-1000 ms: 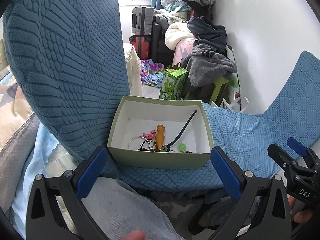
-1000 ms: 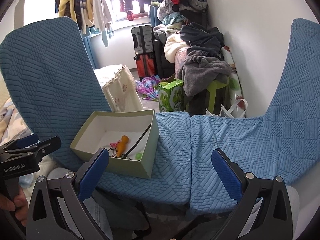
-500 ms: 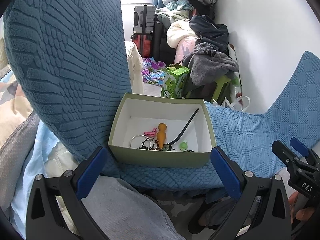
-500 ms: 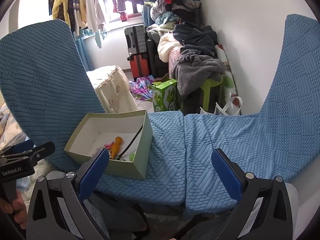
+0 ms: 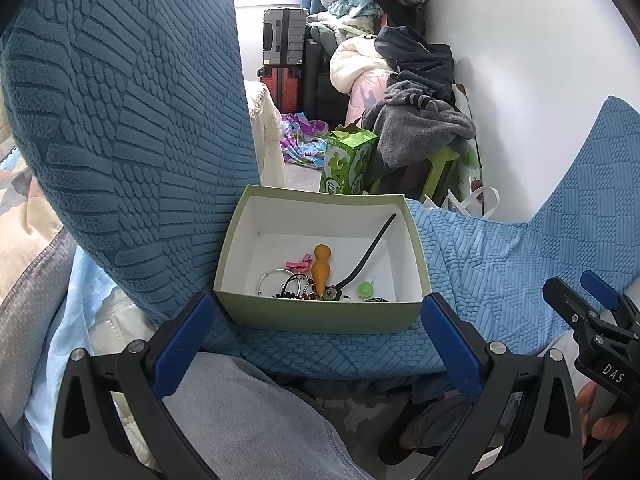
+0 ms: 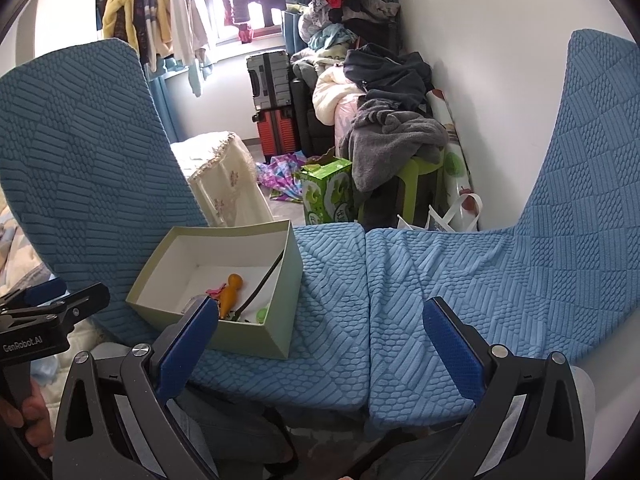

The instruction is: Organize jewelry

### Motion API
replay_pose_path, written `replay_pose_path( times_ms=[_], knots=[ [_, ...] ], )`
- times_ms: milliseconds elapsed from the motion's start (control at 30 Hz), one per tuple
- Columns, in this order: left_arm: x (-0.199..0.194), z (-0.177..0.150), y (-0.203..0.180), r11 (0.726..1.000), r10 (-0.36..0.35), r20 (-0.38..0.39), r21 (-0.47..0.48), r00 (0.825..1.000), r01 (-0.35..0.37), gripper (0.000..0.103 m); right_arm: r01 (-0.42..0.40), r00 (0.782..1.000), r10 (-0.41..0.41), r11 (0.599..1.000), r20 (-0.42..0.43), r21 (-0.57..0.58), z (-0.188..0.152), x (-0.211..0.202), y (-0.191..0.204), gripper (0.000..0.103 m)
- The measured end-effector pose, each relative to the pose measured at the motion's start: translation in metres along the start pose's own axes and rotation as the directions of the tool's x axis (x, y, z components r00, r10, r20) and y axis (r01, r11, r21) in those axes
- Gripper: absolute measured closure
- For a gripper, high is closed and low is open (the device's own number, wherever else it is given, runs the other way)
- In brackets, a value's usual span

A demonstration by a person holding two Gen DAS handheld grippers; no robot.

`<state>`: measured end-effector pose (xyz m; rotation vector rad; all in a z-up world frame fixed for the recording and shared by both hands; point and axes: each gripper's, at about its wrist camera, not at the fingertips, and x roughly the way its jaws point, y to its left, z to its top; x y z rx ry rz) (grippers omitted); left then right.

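- The jewelry sits together in the box [image 5: 320,312], an open pale-green carton on the blue cushion [image 5: 480,264], at 12 o'clock from the left gripper [image 5: 316,336] and at 10 o'clock from the right gripper [image 6: 320,344].
- In the box: an orange peg-shaped piece [image 5: 321,268], a pink clip [image 5: 298,265] at its 9 o'clock, a silver bangle [image 5: 272,282], dark rings and beads [image 5: 298,288], a small green charm [image 5: 365,289] and a long black stick [image 5: 370,254] leaning toward the 1 o'clock corner.
- No jewelry shows on the cushion outside the box, so everything visible already lies gathered in it. The pieces are a loose heap at the near wall, not sorted; this fits either a collection finished or a pile waiting to be laid out.
- Both grippers are released, fingers spread wide, grasping nothing, each hanging short of the box.
- Hidden or unclear: the near wall cuts off the heap's lower edge; a dark patterned piece [image 5: 376,300] by the charm is only partly seen. In the right view the right gripper's left finger [image 6: 188,336] covers the bangle and beads. The tangled beads cannot be told apart.
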<state>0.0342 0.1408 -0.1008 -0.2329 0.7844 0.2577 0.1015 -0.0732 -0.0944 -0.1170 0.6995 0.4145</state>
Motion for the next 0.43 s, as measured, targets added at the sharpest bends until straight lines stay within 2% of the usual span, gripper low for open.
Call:
replay_pose_path(
  times_ms=[433],
  knots=[
    [0.0006, 0.0006, 0.0017, 1.000, -0.004, -0.001, -0.003, 1.000, 0.004, 0.000, 0.003, 1.000, -0.003, 1.000, -0.007, -0.010, -0.0014, -0.0004, -0.0015, 0.000]
  ],
)
